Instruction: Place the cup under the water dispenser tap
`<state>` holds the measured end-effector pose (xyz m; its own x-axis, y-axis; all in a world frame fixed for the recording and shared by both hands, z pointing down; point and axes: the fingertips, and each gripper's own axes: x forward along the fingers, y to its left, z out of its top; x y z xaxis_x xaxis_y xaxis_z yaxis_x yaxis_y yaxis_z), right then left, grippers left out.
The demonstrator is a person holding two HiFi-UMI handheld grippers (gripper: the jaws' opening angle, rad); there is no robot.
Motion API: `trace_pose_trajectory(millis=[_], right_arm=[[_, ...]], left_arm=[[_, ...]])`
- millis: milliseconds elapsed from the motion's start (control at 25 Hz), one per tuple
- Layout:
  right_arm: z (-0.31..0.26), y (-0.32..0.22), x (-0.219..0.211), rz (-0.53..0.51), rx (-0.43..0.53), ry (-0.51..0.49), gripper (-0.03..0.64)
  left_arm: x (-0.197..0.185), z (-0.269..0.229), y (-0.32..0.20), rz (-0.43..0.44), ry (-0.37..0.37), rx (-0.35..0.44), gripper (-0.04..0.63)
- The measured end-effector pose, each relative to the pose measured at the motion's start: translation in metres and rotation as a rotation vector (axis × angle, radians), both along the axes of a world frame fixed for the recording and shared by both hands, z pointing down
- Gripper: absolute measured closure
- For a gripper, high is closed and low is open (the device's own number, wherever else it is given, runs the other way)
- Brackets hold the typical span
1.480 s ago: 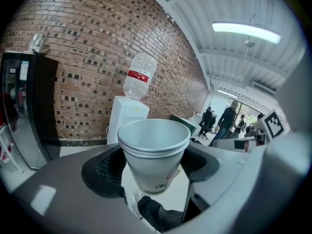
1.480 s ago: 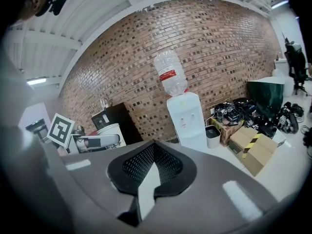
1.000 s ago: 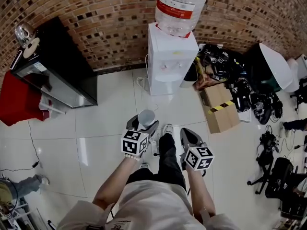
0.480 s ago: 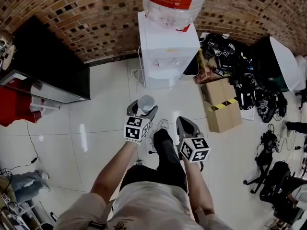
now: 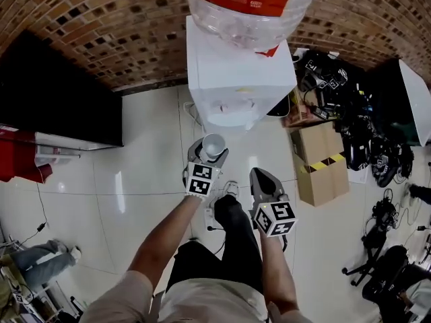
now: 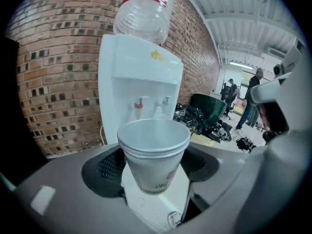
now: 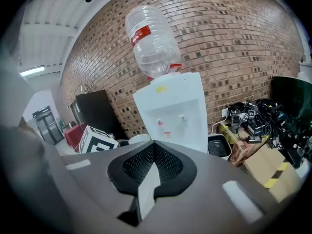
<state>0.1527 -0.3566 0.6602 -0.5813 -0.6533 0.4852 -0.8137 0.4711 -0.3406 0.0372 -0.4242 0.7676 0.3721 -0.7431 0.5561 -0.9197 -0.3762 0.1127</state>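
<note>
A white paper cup (image 5: 213, 145) stands upright between the jaws of my left gripper (image 5: 206, 155), which is shut on it. In the left gripper view the cup (image 6: 153, 152) fills the middle, held by the left gripper (image 6: 154, 172) at its lower half. Behind it rises the white water dispenser (image 6: 139, 77) with a red tap (image 6: 139, 103) and a second tap (image 6: 165, 101). In the head view the dispenser (image 5: 236, 79) stands against the brick wall just ahead of the cup, a clear bottle (image 5: 249, 5) on top. My right gripper (image 5: 264, 179) is shut and empty; its view shows the right gripper (image 7: 153, 150) with pads together.
A black cabinet (image 5: 60, 93) stands left of the dispenser. A cardboard box (image 5: 320, 160) and a heap of black gear (image 5: 357, 113) lie to its right. A white cable (image 5: 192, 116) trails on the floor tiles by the dispenser. A person's leg (image 5: 37, 264) shows at lower left.
Both grippers have moved forward toward the dispenser, which now looks larger and closer. The cup has stayed in the left gripper the whole time.
</note>
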Motion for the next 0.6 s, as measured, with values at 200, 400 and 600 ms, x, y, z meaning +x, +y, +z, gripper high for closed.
trace_pose_trajectory(millis=[200, 400, 600], right_arm=[[0.028, -0.028, -0.008, -0.003, 0.0, -0.023, 0.617], [0.051, -0.047, -0.007, 0.013, 0.001, -0.041, 0.617], [0.061, -0.06, -0.007, 0.02, -0.006, -0.061, 0.617]], left_arm=[[-0.004, 0.06, -0.039, -0.007, -0.05, 0.034, 0.247], [-0.001, 0.088, -0.073, -0.019, -0.054, 0.066, 0.247], [0.005, 0.108, -0.096, -0.007, -0.06, 0.099, 0.245]])
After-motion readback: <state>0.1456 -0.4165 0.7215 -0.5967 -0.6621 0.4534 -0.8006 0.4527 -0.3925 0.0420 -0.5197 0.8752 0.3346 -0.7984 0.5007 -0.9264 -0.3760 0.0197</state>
